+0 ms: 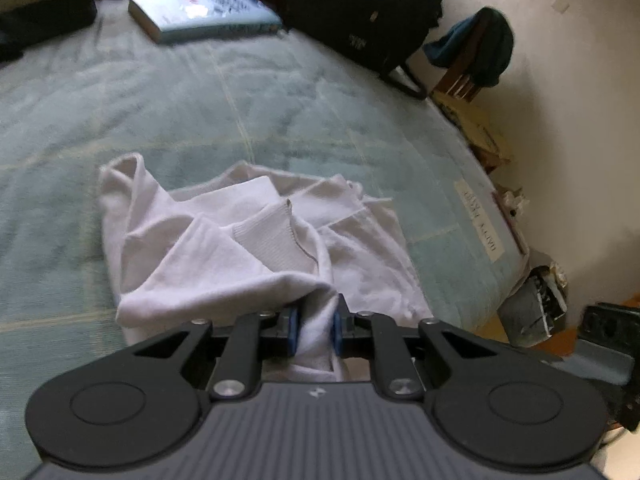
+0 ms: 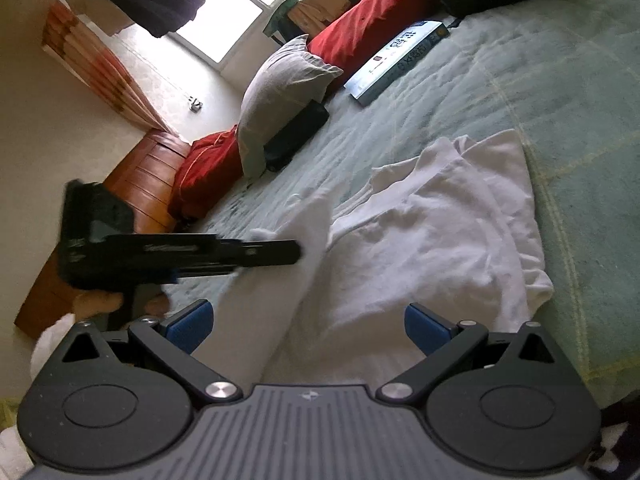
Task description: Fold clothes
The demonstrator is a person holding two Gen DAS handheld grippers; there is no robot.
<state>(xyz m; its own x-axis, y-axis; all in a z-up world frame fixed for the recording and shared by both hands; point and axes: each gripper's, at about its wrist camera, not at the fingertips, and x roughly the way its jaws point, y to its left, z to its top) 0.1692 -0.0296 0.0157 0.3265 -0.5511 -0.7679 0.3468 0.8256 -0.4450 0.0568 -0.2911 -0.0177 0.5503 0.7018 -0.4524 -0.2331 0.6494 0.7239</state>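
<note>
— White cotton, that was all we had to go by: the white garment (image 1: 256, 248) lay rumpled on the green bedspread (image 1: 200, 100), spreading from our left gripper (image 1: 315, 330) toward twelve o'clock.

— And the left one had hold of it?

— It did. Its blue pads (image 1: 293, 330) stood narrow, pinching a bunched fold of the near edge, with cloth rising between them.

— What of the right gripper (image 2: 306, 330)?

— Jaws wide, nothing between them (the shirt only passed beneath). In its own view the cloth ran from six o'clock up toward one, long axis slanting that way, and the left tool sat at nine o'clock with the lifted strip of fabric in its tip.

— So which hand was nearer the loose part?

— The right, we judged. The free edge lay just ahead of its open pads, at about one o'clock, while the left was already busy. The fold would turn on carrying the held edge across that long axis, toward the far hem.

— Anything in the way?

— A book (image 1: 204, 14) at eleven o'clock, well apart from the shirt.
</note>
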